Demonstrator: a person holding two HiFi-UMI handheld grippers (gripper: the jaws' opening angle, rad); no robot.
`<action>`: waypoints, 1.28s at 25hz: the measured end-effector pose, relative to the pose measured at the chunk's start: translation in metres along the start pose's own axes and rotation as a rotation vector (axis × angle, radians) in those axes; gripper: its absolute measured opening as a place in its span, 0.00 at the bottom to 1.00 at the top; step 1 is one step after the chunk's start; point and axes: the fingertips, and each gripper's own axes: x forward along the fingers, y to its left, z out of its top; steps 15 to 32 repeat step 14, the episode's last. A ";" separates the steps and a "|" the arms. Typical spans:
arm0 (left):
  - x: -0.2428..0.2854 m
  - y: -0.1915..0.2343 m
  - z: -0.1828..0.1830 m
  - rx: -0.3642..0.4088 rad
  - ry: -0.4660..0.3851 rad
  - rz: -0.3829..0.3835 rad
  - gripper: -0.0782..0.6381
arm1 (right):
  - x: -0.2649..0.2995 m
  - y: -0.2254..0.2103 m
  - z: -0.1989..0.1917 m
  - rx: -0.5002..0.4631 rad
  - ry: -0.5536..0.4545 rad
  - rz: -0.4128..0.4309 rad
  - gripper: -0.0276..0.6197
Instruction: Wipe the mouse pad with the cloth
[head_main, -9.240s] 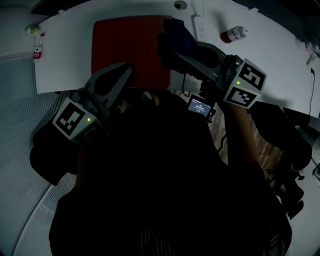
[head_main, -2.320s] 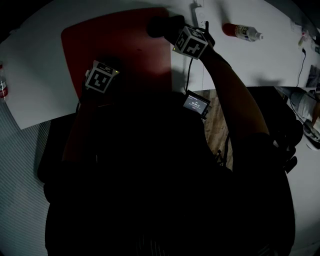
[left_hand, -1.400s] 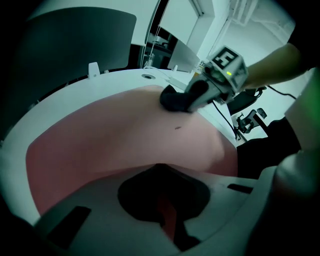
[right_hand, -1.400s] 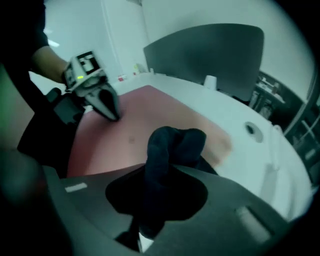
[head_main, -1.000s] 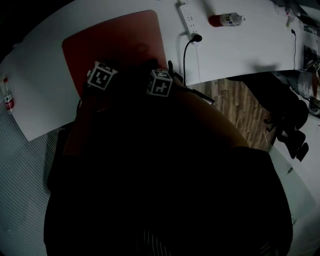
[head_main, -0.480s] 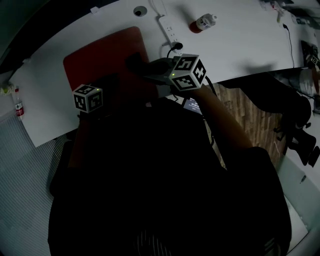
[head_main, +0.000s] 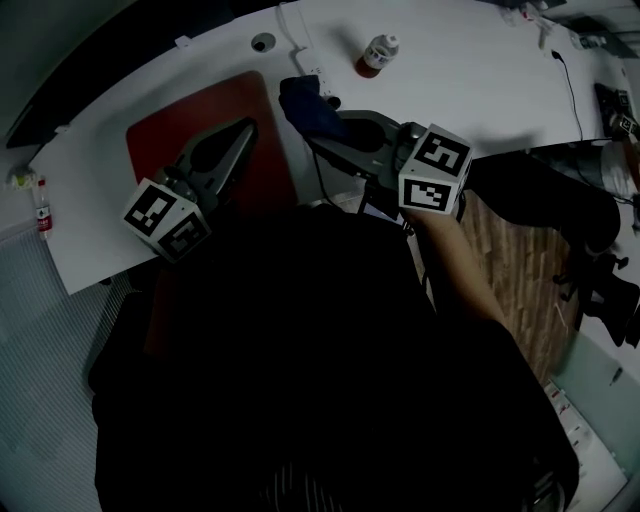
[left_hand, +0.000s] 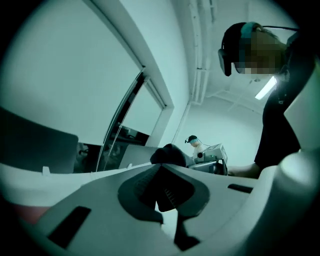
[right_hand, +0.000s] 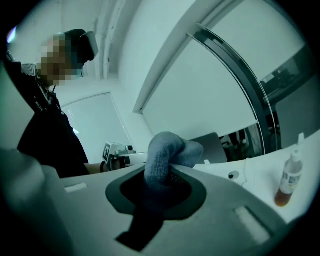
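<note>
The red mouse pad (head_main: 185, 125) lies on the white table (head_main: 470, 80), left of centre. My right gripper (head_main: 322, 135) is shut on a bunched dark blue cloth (head_main: 303, 100), held above the table just right of the pad's right edge. In the right gripper view the cloth (right_hand: 167, 152) bulges out of the shut right gripper (right_hand: 162, 172). My left gripper (head_main: 245, 128) hangs over the pad's right part with its jaws together and nothing in them. In the left gripper view that gripper (left_hand: 159, 168) points upward, with the cloth (left_hand: 170, 153) beyond its tips.
A white power strip (head_main: 303, 62) with a plugged cable lies behind the cloth. A small red-and-white bottle (head_main: 377, 52) stands further back. A dropper bottle (right_hand: 288, 181) of amber liquid shows at the right. A small bottle (head_main: 41, 207) lies off the table's left edge.
Both grippers have risen off the pad. The right one carried the cloth rightward past the pad's edge. The left one tipped up, its jaws now showing.
</note>
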 end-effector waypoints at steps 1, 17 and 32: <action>0.002 -0.009 0.005 0.024 -0.004 -0.013 0.12 | -0.005 0.002 0.005 -0.015 -0.004 -0.001 0.14; 0.010 -0.061 0.038 0.159 -0.071 -0.017 0.12 | -0.042 0.030 0.033 -0.109 -0.047 0.020 0.14; 0.010 -0.061 0.038 0.159 -0.071 -0.017 0.12 | -0.042 0.030 0.033 -0.109 -0.047 0.020 0.14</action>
